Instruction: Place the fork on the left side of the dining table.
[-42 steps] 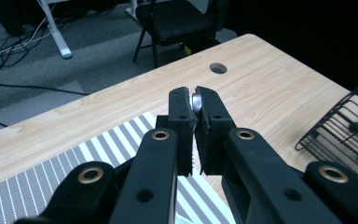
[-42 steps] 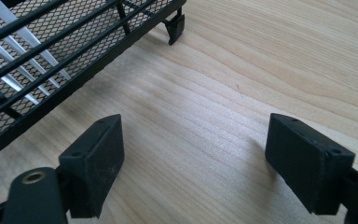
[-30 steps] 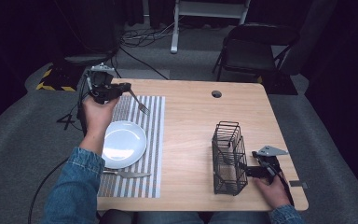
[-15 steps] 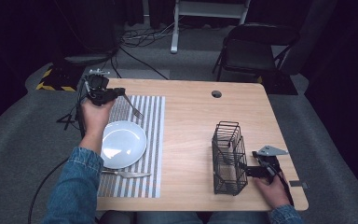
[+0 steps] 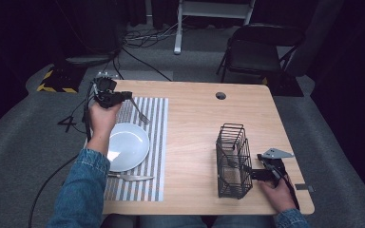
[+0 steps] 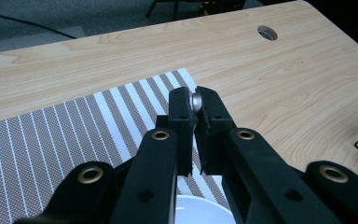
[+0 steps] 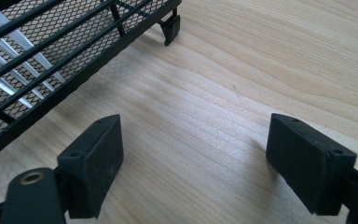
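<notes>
1. Here the left gripper point(image 5: 123, 98) is clamped on the handle of a slim silver metal fork point(image 5: 139, 112), held above the striped grey-and-white placemat point(image 5: 157, 142) beyond the round white plate point(image 5: 126, 147)
2. Lower the fork level, clear of the plate rim, before releasing
3. The left gripper view reveals the handle end point(image 6: 196, 99) between the pads; the right gripper point(image 5: 247, 172), jaws apart, rests beside the black wire-mesh caddy point(image 5: 232, 161)

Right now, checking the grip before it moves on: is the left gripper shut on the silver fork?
Shut on it: the left gripper pinches the silver fork handle.
</notes>
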`<state>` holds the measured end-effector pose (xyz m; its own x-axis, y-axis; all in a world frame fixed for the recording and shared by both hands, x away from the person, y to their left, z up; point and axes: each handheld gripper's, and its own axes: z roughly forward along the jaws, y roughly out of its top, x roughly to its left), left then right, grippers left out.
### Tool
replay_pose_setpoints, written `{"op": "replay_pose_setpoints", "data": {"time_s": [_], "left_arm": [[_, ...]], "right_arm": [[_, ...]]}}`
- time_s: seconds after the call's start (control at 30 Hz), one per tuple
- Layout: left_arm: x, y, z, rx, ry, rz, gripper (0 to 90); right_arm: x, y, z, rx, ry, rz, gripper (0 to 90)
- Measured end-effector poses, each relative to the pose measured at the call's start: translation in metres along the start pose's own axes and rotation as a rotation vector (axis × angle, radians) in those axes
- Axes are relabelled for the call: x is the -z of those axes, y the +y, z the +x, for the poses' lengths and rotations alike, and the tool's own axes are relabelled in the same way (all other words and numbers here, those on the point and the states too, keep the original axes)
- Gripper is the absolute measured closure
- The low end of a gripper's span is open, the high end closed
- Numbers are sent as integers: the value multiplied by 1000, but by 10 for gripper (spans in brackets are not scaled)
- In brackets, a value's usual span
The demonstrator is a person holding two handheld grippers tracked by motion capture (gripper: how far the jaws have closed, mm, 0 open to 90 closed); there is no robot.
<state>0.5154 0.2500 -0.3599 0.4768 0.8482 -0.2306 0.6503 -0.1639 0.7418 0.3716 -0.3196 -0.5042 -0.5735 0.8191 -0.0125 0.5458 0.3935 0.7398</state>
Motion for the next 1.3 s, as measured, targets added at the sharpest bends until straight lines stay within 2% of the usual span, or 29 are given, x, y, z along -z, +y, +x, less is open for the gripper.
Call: {"op": "replay_pose_setpoints", "data": {"time_s": [0.13, 0.33, 0.47, 0.63, 0.97, 1.1, 1.3], "left_arm": [[1, 0, 2, 0, -1, 6, 853], [1, -3, 9, 0, 39, 23, 803], [0, -7, 16, 16, 71, 32, 631], [-4, -14, 25, 35, 114, 68, 543], [-4, -25, 42, 85, 134, 93, 536], [-2, -30, 50, 118, 135, 90, 534], [-3, -36, 59, 135, 135, 108, 533]], "right_arm": [[0, 0, 0, 0, 0, 0, 189], [0, 0, 0, 0, 0, 0, 189], [0, 0, 0, 0, 0, 0, 189], [0, 0, 0, 0, -1, 0, 188], [0, 0, 0, -2, -3, 1, 185], [0, 0, 0, -3, -2, 1, 185], [0, 0, 0, -2, -3, 1, 185]]}}
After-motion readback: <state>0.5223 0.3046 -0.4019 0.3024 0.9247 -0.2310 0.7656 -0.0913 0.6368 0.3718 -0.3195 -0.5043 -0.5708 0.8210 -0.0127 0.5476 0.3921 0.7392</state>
